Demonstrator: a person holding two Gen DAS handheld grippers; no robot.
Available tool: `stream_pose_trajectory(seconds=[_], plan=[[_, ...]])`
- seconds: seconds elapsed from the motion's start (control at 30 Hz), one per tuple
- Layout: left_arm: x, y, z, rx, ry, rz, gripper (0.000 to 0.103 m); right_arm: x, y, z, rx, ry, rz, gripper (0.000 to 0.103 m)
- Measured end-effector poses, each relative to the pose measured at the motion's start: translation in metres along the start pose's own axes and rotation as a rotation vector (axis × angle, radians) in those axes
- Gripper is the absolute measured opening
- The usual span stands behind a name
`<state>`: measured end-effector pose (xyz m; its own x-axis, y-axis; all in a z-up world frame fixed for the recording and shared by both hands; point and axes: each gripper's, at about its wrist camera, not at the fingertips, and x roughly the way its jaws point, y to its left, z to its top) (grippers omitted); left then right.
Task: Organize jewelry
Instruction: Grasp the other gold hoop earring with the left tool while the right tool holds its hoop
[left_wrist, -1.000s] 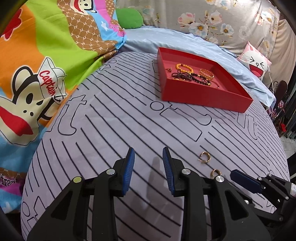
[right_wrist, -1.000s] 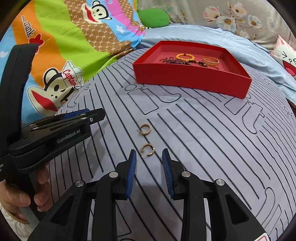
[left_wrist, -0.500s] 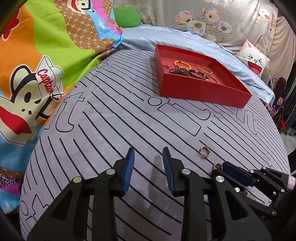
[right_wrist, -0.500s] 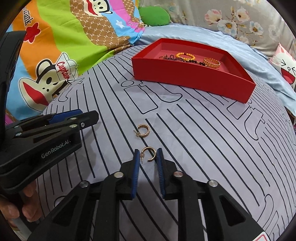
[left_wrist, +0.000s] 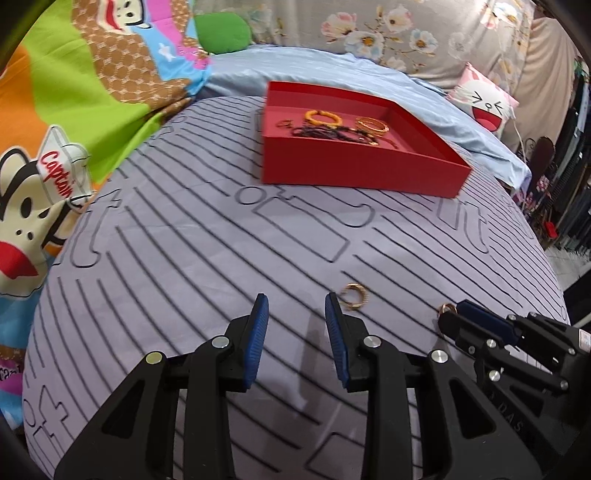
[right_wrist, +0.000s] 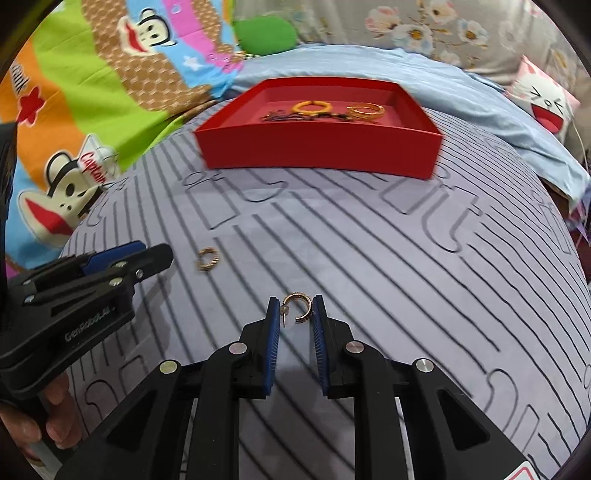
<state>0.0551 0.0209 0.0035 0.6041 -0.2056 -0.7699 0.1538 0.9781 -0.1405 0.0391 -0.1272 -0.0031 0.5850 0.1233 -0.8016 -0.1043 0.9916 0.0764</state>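
My right gripper (right_wrist: 295, 308) is shut on a gold hoop earring (right_wrist: 297, 309), held between its blue pads just above the striped grey cover; it also shows in the left wrist view (left_wrist: 445, 307). A second gold hoop earring (left_wrist: 354, 295) (right_wrist: 207, 258) lies on the cover just right of my left gripper (left_wrist: 295, 306), which is open and empty. The red tray (left_wrist: 354, 166) (right_wrist: 317, 146) sits farther back, holding an orange bead bracelet (right_wrist: 311, 107), a gold bangle (right_wrist: 367, 110) and a dark bead strand (left_wrist: 325, 131).
The striped grey cover (left_wrist: 184, 240) lies over a rounded bed. A colourful cartoon blanket (left_wrist: 74, 129) is at the left, a light blue sheet (left_wrist: 332, 70) and a pink cat pillow (left_wrist: 487, 107) behind the tray. The bed drops off at the right.
My right gripper closed on the nearer earring and lifted it slightly. My left gripper drifted right, toward the second earring, and stayed open.
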Motion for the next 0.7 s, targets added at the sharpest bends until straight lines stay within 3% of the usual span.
stream_pose_trajectory(seconds=[0.4,0.7], plan=[[0.014,-0.03,0.002,0.047,0.006,-0.029,0.035,-0.002,-0.031,-0.002,0.065,-0.008,-0.022,0.017],[0.016,-0.034,0.001,0.058,-0.008,-0.03,0.03,0.0,-0.034,-0.002,0.068,-0.014,-0.018,0.017]])
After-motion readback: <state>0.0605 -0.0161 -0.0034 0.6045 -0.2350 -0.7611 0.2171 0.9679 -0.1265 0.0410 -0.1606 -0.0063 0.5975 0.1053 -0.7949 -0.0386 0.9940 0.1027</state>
